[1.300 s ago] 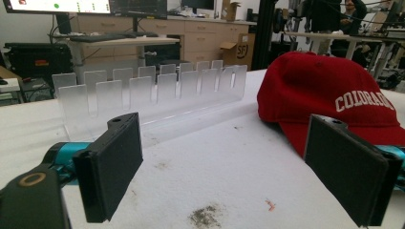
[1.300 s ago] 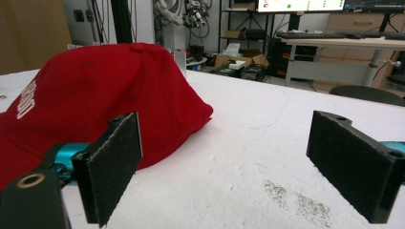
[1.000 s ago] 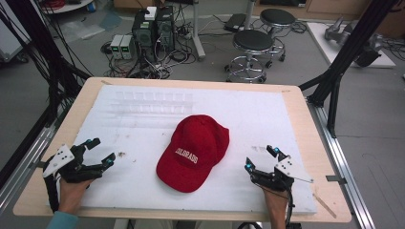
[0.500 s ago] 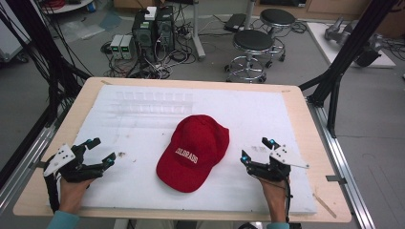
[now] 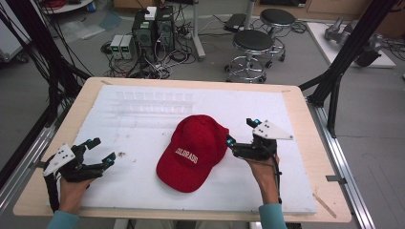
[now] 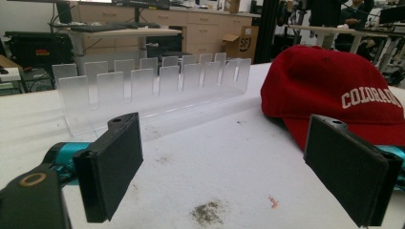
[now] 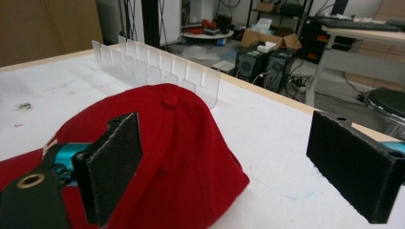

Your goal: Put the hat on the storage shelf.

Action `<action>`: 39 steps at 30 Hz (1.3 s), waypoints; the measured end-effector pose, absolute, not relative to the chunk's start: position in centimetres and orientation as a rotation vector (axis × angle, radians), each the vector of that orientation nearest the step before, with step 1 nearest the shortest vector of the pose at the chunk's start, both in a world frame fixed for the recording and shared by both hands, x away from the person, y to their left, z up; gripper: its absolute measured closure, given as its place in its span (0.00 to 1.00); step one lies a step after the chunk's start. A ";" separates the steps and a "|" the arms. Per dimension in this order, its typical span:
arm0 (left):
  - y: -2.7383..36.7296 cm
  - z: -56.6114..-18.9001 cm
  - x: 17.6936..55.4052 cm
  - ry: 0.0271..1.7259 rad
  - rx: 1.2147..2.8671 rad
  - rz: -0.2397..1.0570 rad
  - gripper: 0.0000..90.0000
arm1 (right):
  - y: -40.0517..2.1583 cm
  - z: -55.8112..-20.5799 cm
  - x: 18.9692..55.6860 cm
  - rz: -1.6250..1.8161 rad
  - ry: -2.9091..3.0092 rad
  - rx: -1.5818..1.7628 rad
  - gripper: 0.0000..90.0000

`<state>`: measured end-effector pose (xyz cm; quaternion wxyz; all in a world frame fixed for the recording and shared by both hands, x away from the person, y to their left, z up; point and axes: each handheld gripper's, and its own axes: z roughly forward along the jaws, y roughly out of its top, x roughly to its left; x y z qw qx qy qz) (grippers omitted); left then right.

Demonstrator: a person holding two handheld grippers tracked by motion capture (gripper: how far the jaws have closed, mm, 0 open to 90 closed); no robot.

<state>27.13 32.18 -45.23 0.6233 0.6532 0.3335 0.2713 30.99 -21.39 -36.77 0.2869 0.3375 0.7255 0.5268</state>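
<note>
Since a second ago the right gripper [image 5: 239, 131] has slid up beside the red cap [image 5: 195, 151], jaws spread wide and empty; cap unmoved mid-table on the white foam sheet [image 5: 143, 181], stools [image 5: 253, 40] beyond. Left gripper [image 5: 101, 151] stays put, likewise agape

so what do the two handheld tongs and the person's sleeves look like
Both tongs are black frames with teal blue accents at the joints. The left tongs and right tongs each carry a pale grey three-cornered plate on top with small dark dots. Their jaws are flat, rectangular black pads. A black cable trails from each along the forearm. The sleeves are teal.
</note>
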 end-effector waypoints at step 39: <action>32.1 -45.2 27.2 0.765 1.507 0.616 0.15 | -18.5 -40.9 37.1 1.194 2.338 1.044 0.40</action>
